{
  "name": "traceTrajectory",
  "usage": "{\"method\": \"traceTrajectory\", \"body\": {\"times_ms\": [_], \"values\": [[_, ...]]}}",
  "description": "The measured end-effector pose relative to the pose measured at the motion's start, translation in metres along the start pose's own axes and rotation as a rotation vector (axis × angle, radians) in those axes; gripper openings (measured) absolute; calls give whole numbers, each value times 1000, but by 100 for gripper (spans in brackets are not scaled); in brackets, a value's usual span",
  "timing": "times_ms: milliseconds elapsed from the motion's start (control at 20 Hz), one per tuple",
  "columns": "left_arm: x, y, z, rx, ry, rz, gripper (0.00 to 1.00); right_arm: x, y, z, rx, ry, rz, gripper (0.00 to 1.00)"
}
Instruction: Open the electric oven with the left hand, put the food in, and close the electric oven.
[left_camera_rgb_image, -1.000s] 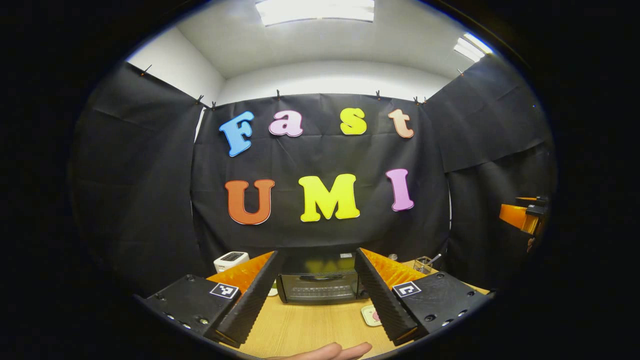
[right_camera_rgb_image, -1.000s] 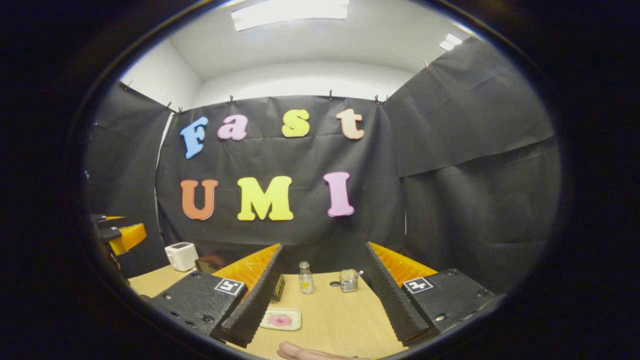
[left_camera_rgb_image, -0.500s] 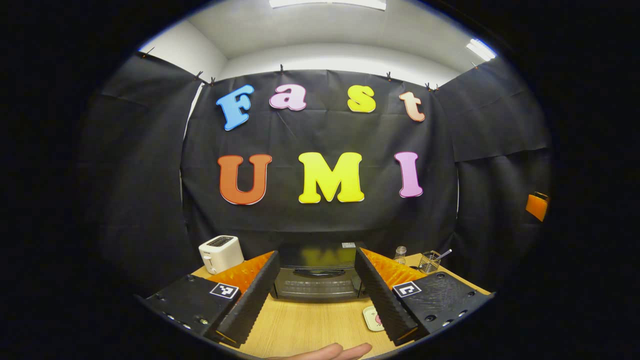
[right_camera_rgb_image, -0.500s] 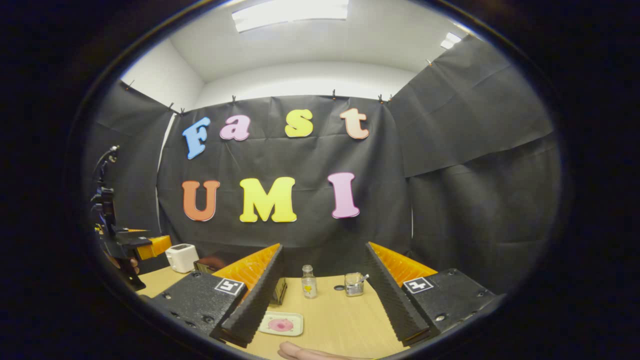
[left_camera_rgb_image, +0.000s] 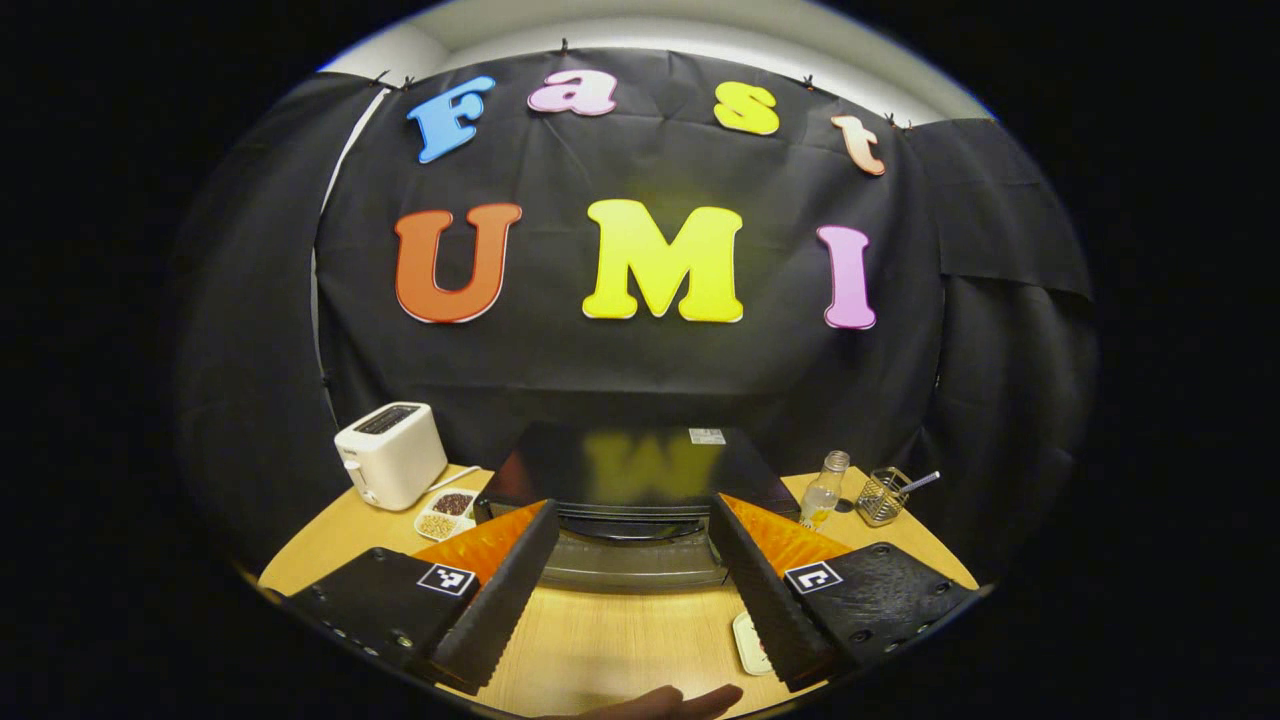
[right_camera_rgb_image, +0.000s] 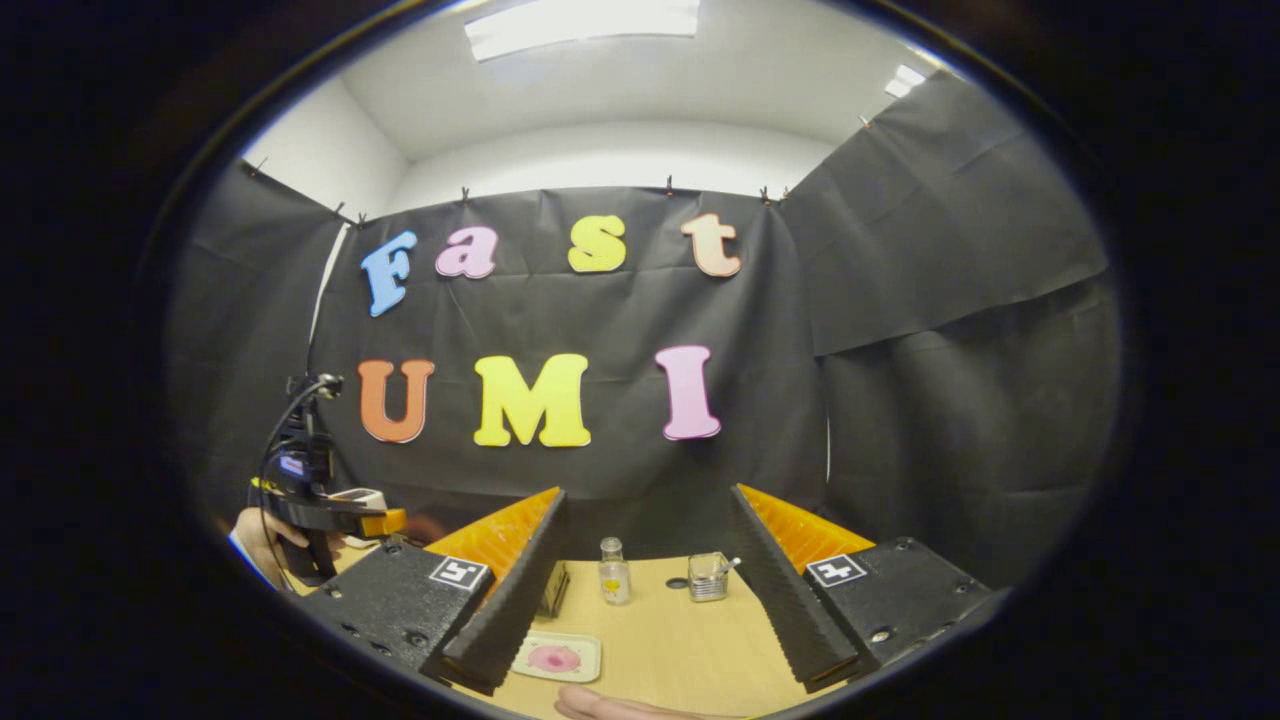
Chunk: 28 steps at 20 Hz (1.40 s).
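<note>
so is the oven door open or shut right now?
Shut. In the left gripper view the electric oven shows its door upright against the front, handle at the top. The open left gripper sits short of it.

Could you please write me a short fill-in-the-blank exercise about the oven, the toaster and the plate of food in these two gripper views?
1. The electric oven door is ____.
2. The white toaster stands to the oven's ____ in the left gripper view.
3. The left gripper has its fingers ____.
4. The plate holds ____ food and rests on the table.

Missing words: closed; left; open; pink
</note>
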<state>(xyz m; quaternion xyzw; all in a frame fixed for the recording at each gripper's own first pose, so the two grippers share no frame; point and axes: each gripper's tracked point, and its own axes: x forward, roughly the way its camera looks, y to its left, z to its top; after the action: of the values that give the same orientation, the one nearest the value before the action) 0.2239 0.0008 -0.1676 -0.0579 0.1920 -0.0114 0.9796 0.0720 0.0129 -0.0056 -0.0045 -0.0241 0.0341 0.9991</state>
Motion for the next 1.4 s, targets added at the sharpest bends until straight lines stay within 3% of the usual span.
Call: {"method": "traceTrajectory", "body": {"times_ms": [350,400,600,650,750,1000,1050,1100,1300,1350,1400], "values": [[62,0,-30,46,129,31,96,23,-12,-21,4,59,-12,96],[68,0,-34,45,143,31,95,25,-13,-22,6,67,-9,100],[86,-1,-53,44,217,31,96,29,-21,-27,7,78,-21,96],[87,2,-56,52,225,49,96,28,-23,-29,9,81,-23,100],[93,1,-54,59,212,40,98,25,-24,-29,11,81,-28,96],[101,4,-54,81,205,34,98,15,-27,-26,11,77,-41,96],[104,2,-55,74,205,17,88,12,-26,-25,7,76,-42,96],[103,3,-56,68,212,6,95,9,-26,-22,5,74,-42,96],[93,4,-60,68,222,-1,97,-8,-20,-13,-4,53,-35,96],[90,4,-61,71,222,-2,97,-13,-20,-12,-5,47,-36,100],[84,4,-63,69,225,-4,97,-16,-19,-11,-6,44,-36,96]]}}
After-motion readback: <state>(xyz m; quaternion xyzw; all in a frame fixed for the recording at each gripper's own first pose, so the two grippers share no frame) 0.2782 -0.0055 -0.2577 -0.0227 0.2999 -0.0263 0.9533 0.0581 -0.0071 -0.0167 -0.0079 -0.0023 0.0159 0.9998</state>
